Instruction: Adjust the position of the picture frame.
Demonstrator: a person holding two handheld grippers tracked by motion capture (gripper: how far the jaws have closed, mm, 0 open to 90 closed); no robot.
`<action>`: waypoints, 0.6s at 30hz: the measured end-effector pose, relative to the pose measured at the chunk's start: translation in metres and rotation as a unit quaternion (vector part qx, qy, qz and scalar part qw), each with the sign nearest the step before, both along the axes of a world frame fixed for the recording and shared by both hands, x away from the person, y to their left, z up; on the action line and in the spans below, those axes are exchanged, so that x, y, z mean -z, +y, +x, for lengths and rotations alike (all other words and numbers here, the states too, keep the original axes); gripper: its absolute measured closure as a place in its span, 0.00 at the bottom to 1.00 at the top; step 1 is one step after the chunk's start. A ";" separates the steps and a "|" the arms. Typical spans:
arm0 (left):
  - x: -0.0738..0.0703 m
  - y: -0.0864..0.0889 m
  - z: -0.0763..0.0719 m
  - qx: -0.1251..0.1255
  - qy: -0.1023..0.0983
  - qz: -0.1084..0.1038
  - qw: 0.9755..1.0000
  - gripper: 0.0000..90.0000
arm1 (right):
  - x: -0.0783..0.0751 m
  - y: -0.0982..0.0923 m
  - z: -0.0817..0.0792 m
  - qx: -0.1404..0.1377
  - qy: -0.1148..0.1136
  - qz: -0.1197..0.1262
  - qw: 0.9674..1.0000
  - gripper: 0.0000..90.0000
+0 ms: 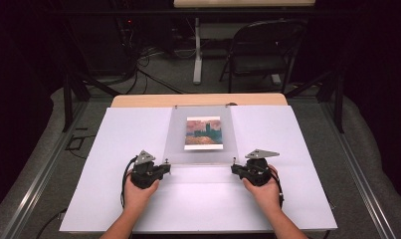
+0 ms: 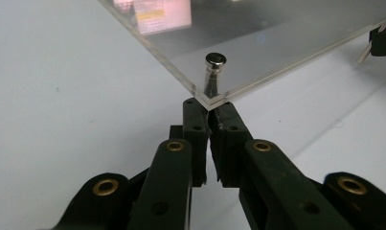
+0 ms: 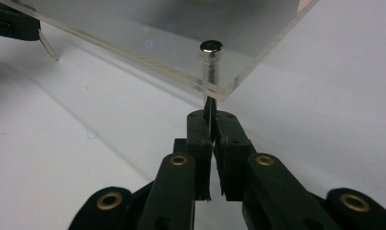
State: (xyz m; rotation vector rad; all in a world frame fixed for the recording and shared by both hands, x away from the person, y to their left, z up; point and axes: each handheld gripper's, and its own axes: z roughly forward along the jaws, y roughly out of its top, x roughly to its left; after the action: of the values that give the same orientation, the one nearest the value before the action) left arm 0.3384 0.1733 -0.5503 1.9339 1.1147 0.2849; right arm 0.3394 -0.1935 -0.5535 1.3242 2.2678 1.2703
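Observation:
A clear acrylic frame [image 1: 178, 144] lies flat on the white board, with a small painting print [image 1: 203, 133] sandwiched in it. My left gripper [image 1: 166, 167] is at the frame's near left corner, my right gripper [image 1: 234, 167] at its near right corner. In the left gripper view the jaws [image 2: 209, 108] are closed at the corner of the frame [image 2: 277, 43], just under a metal pin [image 2: 215, 60]. In the right gripper view the jaws [image 3: 210, 115] pinch the thin stem below the corner pin [image 3: 210, 47] of the frame [image 3: 157, 33].
A white board [image 1: 138, 199] covers the wooden table [image 1: 198, 99]. Beyond the table stand a black folding chair [image 1: 265, 50] and a white table leg [image 1: 197, 50], with cables on the floor. Metal rails run along both sides.

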 end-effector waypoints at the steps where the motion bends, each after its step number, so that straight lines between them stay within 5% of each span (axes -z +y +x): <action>1: 0.001 0.000 0.000 0.000 0.001 0.000 1.000 0.95 | 0.000 0.000 0.000 0.000 0.001 0.001 1.000 0.95; 18: 0.004 0.000 0.000 0.001 0.004 -0.008 1.000 0.94 | 0.005 0.001 0.000 0.003 0.002 -0.008 1.000 0.95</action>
State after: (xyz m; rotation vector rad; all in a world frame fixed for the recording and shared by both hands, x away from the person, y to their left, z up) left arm 0.3384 0.1736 -0.5545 1.9227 1.1182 0.2658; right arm 0.3393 -0.1924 -0.5588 1.3268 2.2711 1.2453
